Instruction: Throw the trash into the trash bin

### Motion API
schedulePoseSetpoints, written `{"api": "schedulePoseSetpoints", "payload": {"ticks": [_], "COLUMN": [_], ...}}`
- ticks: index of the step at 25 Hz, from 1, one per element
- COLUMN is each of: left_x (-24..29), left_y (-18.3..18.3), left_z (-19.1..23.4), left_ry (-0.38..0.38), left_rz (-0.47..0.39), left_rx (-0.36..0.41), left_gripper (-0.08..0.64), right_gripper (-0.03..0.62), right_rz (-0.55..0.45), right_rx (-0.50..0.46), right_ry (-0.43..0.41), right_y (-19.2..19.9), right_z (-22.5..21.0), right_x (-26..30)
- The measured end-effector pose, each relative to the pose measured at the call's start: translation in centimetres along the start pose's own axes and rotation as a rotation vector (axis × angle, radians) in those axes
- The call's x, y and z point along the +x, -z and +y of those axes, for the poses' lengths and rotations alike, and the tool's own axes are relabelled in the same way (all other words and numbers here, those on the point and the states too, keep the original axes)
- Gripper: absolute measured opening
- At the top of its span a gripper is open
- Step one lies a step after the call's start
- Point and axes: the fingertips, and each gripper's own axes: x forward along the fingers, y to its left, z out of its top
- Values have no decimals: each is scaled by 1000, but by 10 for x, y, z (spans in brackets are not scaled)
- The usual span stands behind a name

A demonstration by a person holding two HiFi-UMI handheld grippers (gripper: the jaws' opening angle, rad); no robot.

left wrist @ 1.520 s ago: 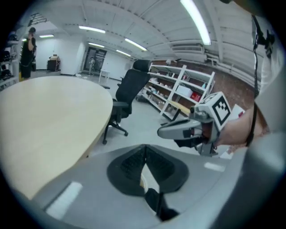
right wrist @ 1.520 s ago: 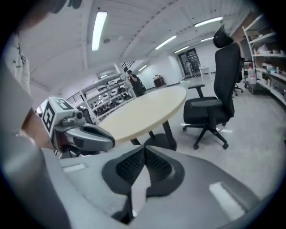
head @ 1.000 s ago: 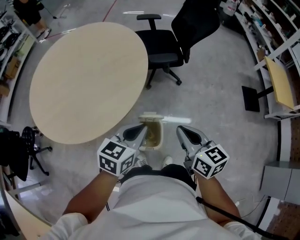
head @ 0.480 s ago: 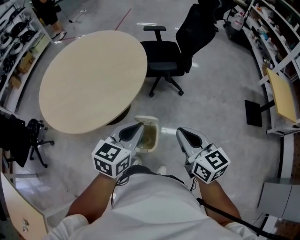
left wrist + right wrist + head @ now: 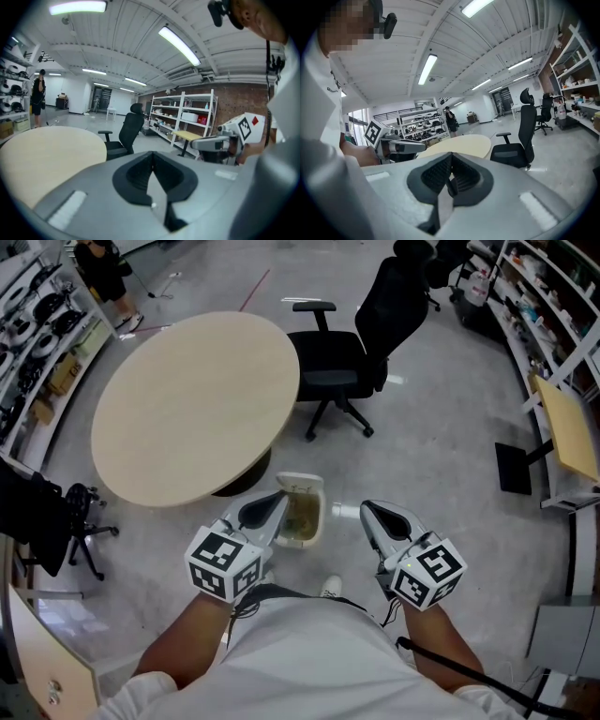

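The left gripper (image 5: 277, 499) and right gripper (image 5: 369, 510), both closed and empty, are hovering above the trash bin (image 5: 317, 486), which is sitting between them, nearer the left.

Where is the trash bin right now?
In the head view, the trash bin stands on the floor beside the round table, nearer the left hand-held gripper.

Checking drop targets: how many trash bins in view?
1. The trash bin stands on the floor beside the round table's near edge, just ahead of the left gripper in the head view. Others could be hidden under the table or behind the person.
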Motion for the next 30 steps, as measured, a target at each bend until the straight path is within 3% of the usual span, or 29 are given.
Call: {"api": "schedulePoseSetpoints", "payload": {"ticks": [6, 15, 30], "left_x": [-17, -37, -46], "left_y": [-6, 3, 3], "left_z": [21, 55, 59], "left_ry": [36, 63, 94], "left_rz": [-14, -13, -33], "left_rx": [38, 23, 22], "left_gripper": [8, 8, 8], "right_gripper": [2, 2, 2], "right_rz": [-2, 7, 5], "right_rx": [13, -15, -23], "right_ry": [42, 94, 142], "right_y": [6, 7, 8], "right_z": [22, 58, 64], "right_x": [18, 46, 44]}}
